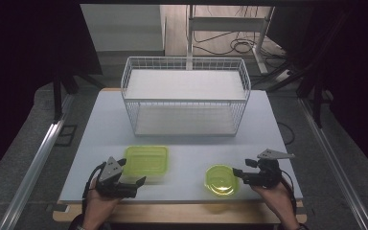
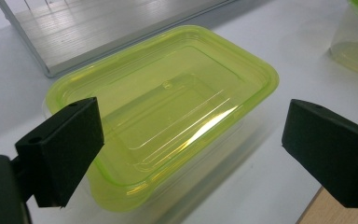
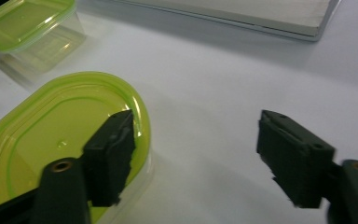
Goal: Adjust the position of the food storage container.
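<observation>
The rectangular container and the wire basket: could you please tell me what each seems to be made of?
The rectangular container looks like thin plastic: a glossy, translucent yellow-green lid with light glinting off it, over a clear body. The wire basket looks like white-coated metal wire in a grid, though the coating is only a guess.

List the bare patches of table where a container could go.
Free: the strip between the wire basket and the rectangular container; the gap between that and the round container; the table's left and right margins beside the basket. Crowded: the front edge, by both grippers.
</observation>
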